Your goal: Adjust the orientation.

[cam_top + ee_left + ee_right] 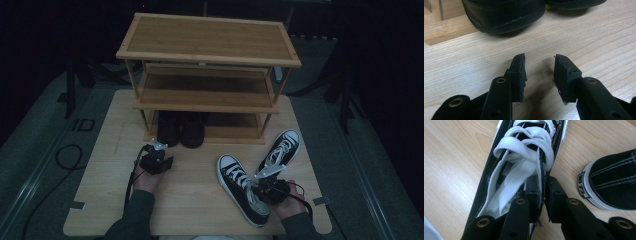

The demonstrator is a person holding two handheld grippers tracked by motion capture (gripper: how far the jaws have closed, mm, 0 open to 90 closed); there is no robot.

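**Sneaker gripped, ready for the rack**

The three-tier bamboo shoe rack (209, 75) stands at the far side of the pale wooden table (195, 200). In front of it and to the right, the right gripper (543, 192) has its jaws pinched on the side wall of the nearer black canvas sneaker with white laces (241, 187), one jaw inside the opening, one outside. Its mate, the second black canvas sneaker (281, 150), lies just beside it, closer to the rack's right leg. A pair of dark leather shoes (181, 131) already sits on the bottom tier. The left gripper (539, 72) hovers empty before them, jaws parted a moderate way.

I'd say the pick-up is underway; next comes lifting the sneaker clear and carrying it to a free shelf without the grip slipping.
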